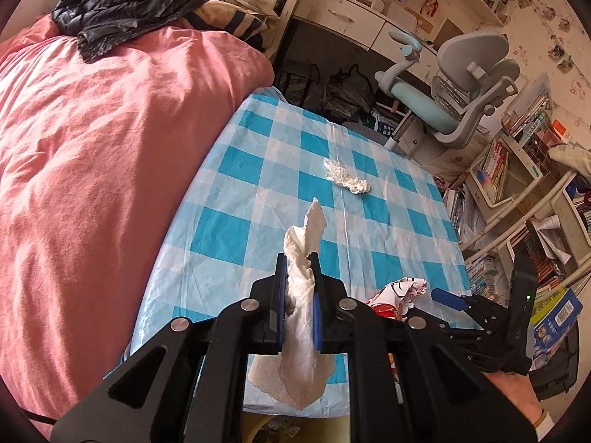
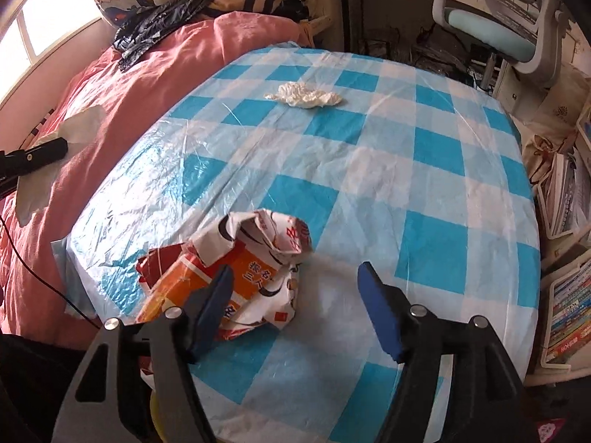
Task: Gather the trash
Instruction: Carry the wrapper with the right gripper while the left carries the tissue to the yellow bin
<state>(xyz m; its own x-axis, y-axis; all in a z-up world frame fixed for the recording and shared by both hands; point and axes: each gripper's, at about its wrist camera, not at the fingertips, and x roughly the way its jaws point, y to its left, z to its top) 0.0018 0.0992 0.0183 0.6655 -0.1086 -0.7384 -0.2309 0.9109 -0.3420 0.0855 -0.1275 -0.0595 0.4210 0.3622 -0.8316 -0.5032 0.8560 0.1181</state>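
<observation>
My left gripper (image 1: pixel 298 258) is shut on a white tissue (image 1: pixel 301 317) and holds it above the near edge of the blue checked table (image 1: pixel 236 229). The tissue hangs down below the fingers; it also shows at the left of the right wrist view (image 2: pixel 79 125). A second crumpled tissue (image 1: pixel 345 176) lies near the table's middle, also in the right wrist view (image 2: pixel 304 95). A crumpled orange and white wrapper (image 2: pixel 236 273) lies near the front edge. My right gripper (image 2: pixel 295 277) is open and empty, its left finger over the wrapper. It shows in the left wrist view (image 1: pixel 448 297).
A bed with a pink cover (image 1: pixel 92 147) runs along the table's left side, with a black jacket (image 1: pixel 122 11) on it. A grey and blue desk chair (image 1: pixel 454 92) stands beyond the table. Bookshelves (image 1: pixel 517 184) crowd the right side.
</observation>
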